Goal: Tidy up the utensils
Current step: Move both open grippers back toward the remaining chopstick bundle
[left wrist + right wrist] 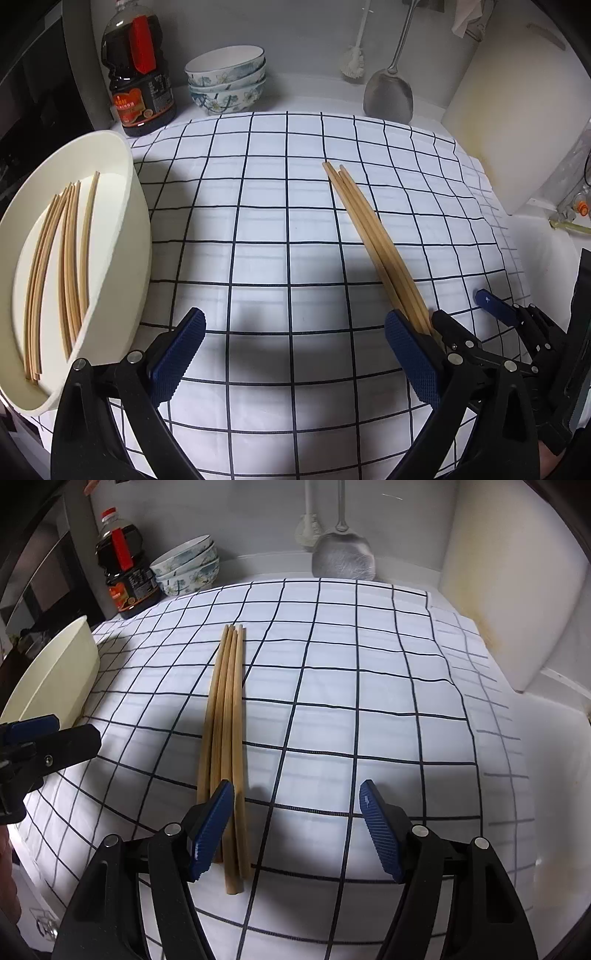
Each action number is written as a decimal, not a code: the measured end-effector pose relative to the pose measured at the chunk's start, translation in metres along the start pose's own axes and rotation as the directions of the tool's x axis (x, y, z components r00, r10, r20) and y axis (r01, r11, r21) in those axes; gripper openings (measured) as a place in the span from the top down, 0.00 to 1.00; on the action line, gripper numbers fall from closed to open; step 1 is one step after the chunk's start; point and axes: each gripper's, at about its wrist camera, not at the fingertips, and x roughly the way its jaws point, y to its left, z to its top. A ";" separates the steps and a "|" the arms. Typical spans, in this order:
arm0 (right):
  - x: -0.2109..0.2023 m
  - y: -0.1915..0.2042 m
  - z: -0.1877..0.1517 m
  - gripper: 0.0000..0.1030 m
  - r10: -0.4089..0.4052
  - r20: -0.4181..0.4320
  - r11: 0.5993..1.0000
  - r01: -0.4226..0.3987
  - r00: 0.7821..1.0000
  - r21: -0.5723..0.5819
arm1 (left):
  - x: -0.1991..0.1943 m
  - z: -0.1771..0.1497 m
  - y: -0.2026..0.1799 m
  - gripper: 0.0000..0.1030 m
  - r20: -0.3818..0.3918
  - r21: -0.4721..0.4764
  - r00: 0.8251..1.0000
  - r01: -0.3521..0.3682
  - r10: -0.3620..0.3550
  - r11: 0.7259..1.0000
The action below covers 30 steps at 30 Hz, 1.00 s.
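chopstick bundle (373, 240) near ends behind claw; bottle (138, 70) label unreadable; basin (122, 229) cropped

Label on dark sauce bottle (142, 99) too blurred; no legible text

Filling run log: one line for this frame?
left gripper: open, empty | right gripper: open over chopsticks | chopsticks on cloth | more in tub

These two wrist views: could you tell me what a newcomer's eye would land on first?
Probably the bundle of wooden chopsticks lying loose on the checked cloth, near the open right gripper, its left finger beside their near ends. Next, the white tub at the cloth's left edge, with more chopsticks inside, beside the open left gripper.
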 end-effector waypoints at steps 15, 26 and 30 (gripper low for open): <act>0.007 0.004 -0.005 0.35 -0.015 0.019 0.993 0.017 1.000 -0.114 | 0.022 -0.002 -0.011 0.07 -0.021 0.006 1.000 0.001 -0.001 1.000; 0.010 -0.034 0.005 0.36 -0.071 0.041 0.996 0.074 0.997 -0.058 | 0.043 -0.002 -0.031 0.07 -0.053 -0.003 0.998 0.041 -0.041 0.999; 0.010 -0.045 0.004 0.36 -0.085 0.044 0.995 0.087 0.995 -0.041 | 0.051 -0.003 -0.035 0.07 -0.067 -0.005 0.998 0.022 -0.022 1.000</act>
